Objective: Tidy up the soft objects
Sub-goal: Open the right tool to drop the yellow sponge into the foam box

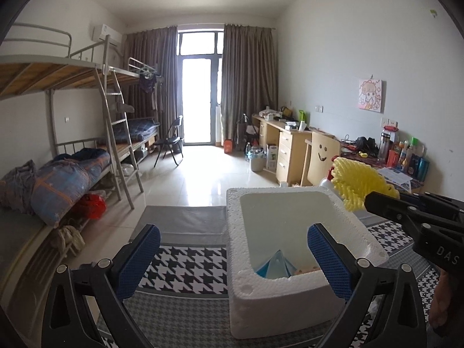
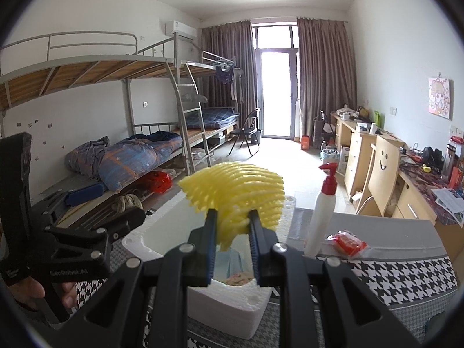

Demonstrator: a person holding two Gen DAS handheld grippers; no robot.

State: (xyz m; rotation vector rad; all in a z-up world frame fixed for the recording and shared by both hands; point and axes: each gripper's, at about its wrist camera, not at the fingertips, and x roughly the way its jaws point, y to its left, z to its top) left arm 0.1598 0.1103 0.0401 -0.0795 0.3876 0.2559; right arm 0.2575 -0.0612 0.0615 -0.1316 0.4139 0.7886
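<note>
A white foam box point(image 1: 249, 295) stands on the houndstooth-covered table point(image 1: 188, 264); it also shows in the right wrist view point(image 2: 232, 307). Inside lie a blue folded item point(image 1: 275, 266) and a pale patterned soft thing point(image 2: 239, 278). My right gripper point(image 2: 232, 217) is shut on a yellow foam net point(image 2: 237, 194) and holds it above the box; the net also shows in the left wrist view point(image 1: 356, 179). My left gripper point(image 1: 232, 249) is open and empty, its right finger inside the box's near edge.
A white pump bottle with a red top point(image 2: 322, 208) and a red packet in clear wrap point(image 2: 348, 240) stand on the table right of the box. A bunk bed point(image 2: 130, 145) runs along the left wall, desks and a chair point(image 2: 380, 171) along the right.
</note>
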